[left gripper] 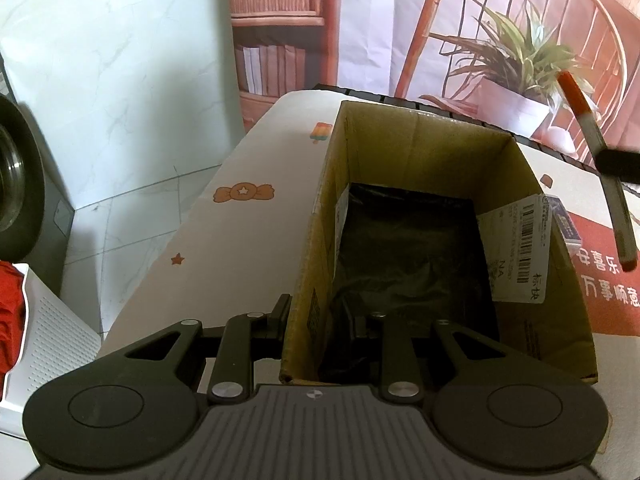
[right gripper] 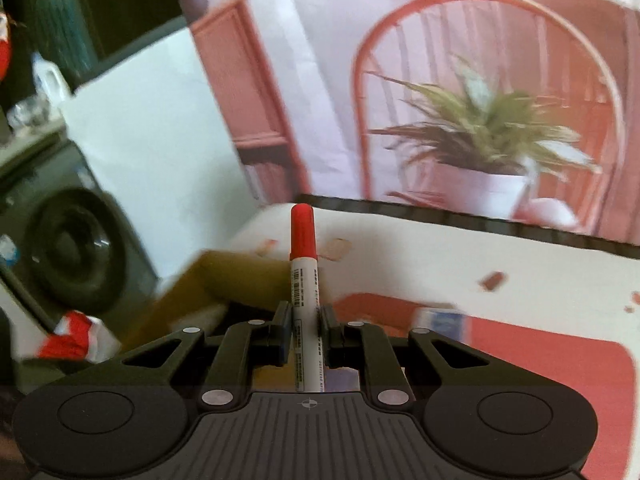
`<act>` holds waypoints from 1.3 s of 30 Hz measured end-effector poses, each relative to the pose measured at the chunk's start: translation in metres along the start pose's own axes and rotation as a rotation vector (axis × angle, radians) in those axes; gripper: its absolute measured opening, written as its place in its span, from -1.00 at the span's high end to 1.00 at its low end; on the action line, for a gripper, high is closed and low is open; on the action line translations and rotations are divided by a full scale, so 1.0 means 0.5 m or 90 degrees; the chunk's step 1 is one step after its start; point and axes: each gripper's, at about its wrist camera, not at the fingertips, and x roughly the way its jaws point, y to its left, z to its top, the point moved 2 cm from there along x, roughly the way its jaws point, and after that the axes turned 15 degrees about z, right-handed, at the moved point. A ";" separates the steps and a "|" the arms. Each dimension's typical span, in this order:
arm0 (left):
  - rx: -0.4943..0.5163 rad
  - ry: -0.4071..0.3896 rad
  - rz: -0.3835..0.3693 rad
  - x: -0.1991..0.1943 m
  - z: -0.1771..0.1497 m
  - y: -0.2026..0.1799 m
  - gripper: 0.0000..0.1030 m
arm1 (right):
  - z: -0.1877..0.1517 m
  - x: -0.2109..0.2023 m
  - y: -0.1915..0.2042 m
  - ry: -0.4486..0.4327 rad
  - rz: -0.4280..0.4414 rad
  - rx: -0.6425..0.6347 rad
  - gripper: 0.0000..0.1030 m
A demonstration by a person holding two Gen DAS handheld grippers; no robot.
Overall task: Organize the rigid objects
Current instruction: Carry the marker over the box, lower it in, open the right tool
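My right gripper (right gripper: 306, 330) fingers pinch the red-capped marker (right gripper: 303, 276) mid-barrel, held above the tabletop (right gripper: 440, 248); light, stiff, slick plastic. My left gripper (left gripper: 322, 320) straddles the cardboard box (left gripper: 416, 140) wall, fingers fairly wide apart.

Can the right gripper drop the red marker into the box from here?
Probably yes. The right gripper holds the red marker up in the air, and the cardboard box has its top open, with nothing between them.
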 end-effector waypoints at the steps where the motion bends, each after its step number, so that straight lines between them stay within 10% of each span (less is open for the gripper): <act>1: 0.000 0.000 0.000 0.000 0.000 0.001 0.46 | 0.008 0.010 0.010 0.002 0.015 0.011 0.73; 16: -0.014 0.001 -0.015 0.006 -0.002 0.011 0.47 | -0.004 0.217 0.078 0.117 0.052 0.122 0.73; 39: -0.016 0.005 -0.022 0.010 0.002 0.013 0.47 | -0.041 0.274 0.081 0.180 0.016 0.115 0.73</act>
